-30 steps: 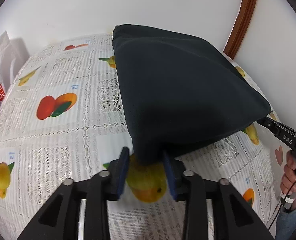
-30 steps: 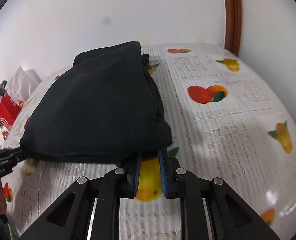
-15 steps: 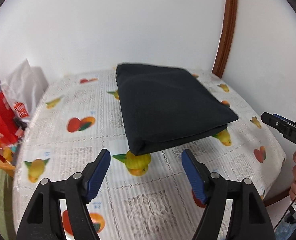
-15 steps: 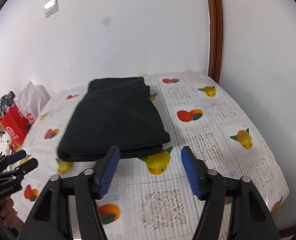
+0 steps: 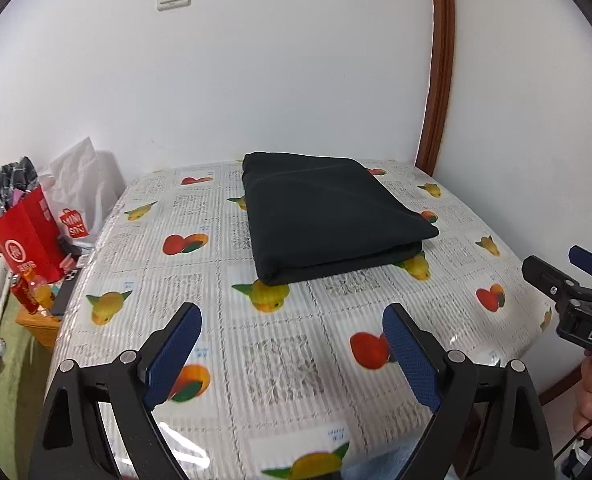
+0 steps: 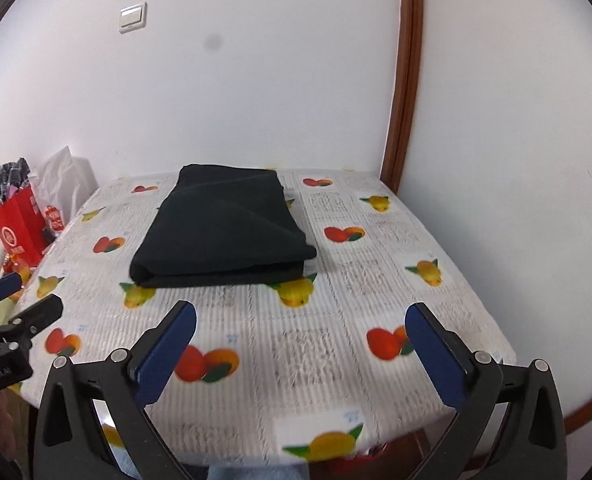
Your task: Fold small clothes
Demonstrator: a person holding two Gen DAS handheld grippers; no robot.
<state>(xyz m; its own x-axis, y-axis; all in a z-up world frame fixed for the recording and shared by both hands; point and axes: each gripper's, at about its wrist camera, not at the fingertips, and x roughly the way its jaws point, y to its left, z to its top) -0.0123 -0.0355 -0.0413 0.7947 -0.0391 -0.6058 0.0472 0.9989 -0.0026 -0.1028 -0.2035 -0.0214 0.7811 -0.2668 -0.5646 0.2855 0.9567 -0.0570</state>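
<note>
A black garment (image 5: 327, 216) lies folded into a flat rectangle on the far half of the table; it also shows in the right wrist view (image 6: 224, 232). My left gripper (image 5: 292, 332) is open and empty, well back from the garment above the table's near part. My right gripper (image 6: 301, 332) is open and empty too, also drawn back. The right gripper shows at the right edge of the left wrist view (image 5: 575, 280), and the left gripper at the left edge of the right wrist view (image 6: 12, 300).
The table (image 5: 280, 364) has a fruit-print cloth and stands in a corner against white walls. A red shopping bag (image 5: 28, 236) and a white plastic bag (image 5: 80, 200) sit on low furniture to the left. A brown door frame (image 5: 439, 64) rises at the back right.
Both grippers let go of the garment's near corners, opened wide and drew back and up from it. The garment now lies flat and folded.
</note>
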